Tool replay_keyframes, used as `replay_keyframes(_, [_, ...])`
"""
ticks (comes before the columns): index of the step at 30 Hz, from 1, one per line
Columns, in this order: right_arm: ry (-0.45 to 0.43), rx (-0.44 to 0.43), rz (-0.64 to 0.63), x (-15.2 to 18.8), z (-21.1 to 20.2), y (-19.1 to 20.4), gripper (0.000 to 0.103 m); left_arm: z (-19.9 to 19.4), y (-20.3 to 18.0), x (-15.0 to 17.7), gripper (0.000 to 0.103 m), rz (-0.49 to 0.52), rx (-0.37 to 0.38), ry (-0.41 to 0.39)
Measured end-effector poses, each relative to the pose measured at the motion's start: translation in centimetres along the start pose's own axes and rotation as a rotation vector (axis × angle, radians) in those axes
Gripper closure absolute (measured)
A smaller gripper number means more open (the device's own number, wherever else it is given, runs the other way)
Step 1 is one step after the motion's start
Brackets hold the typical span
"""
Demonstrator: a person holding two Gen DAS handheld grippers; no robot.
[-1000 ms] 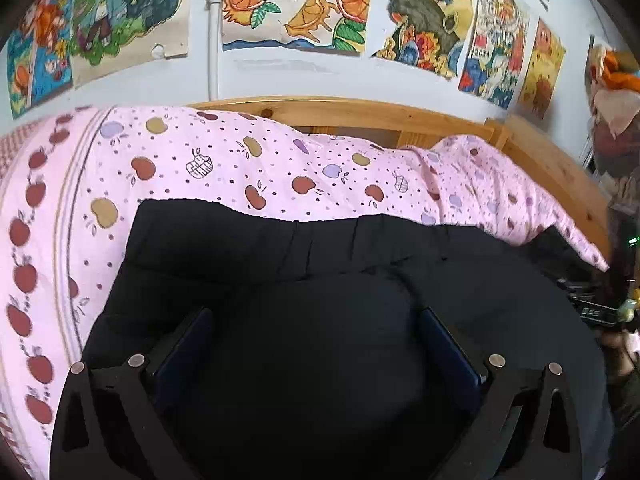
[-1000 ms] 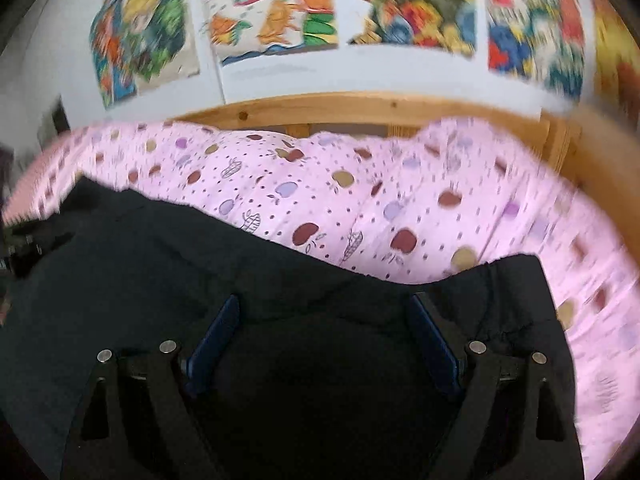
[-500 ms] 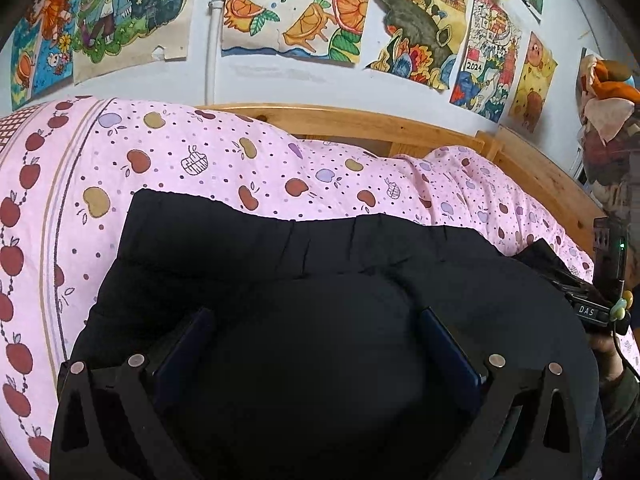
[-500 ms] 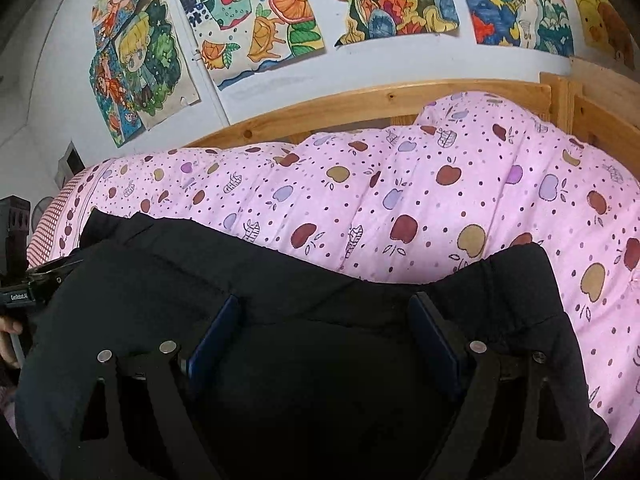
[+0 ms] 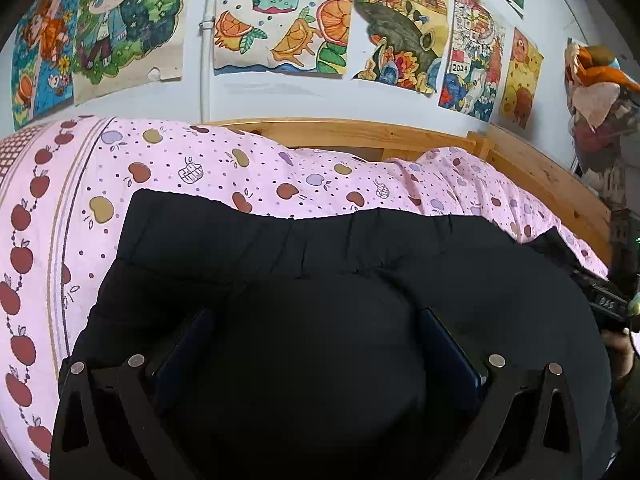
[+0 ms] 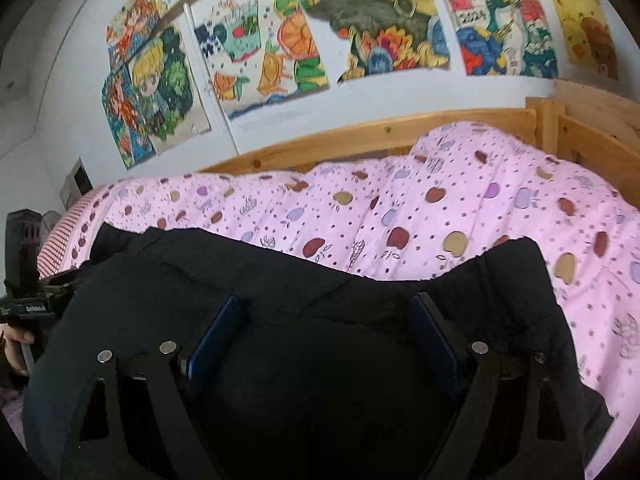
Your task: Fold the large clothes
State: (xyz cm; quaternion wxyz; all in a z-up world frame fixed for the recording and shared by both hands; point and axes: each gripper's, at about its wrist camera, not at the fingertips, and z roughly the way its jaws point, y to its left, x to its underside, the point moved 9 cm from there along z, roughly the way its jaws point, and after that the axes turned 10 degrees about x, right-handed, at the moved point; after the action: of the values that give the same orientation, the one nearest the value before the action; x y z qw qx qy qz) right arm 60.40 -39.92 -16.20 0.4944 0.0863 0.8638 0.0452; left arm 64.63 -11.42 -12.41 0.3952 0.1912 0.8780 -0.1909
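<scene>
Black, plain and unpatterned: the garment (image 5: 320, 256) spread in the near half of the scene. Pale pink, dotted all over and strewn with red, ochre and lilac apples: the quilt (image 5: 240, 168) beyond it, with a border row of dark red apples and thin stripes along its left edge, then a red-and-white check at the far left. Light honey-yellow wood for the bed frame (image 5: 360, 136), white for the wall (image 5: 280, 104), bright oranges, greens, blues and yellows across the drawings (image 5: 280, 20), and dark blue on the pads (image 6: 216, 340) set in black gripper fingers.
</scene>
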Motion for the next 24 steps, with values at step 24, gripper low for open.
replay_keyframes(24, [0.149,0.245,-0.029,1.9,-10.3,-8.3,0.004,-10.4,8.2,4.6,0.000,-0.241,0.086,0.063])
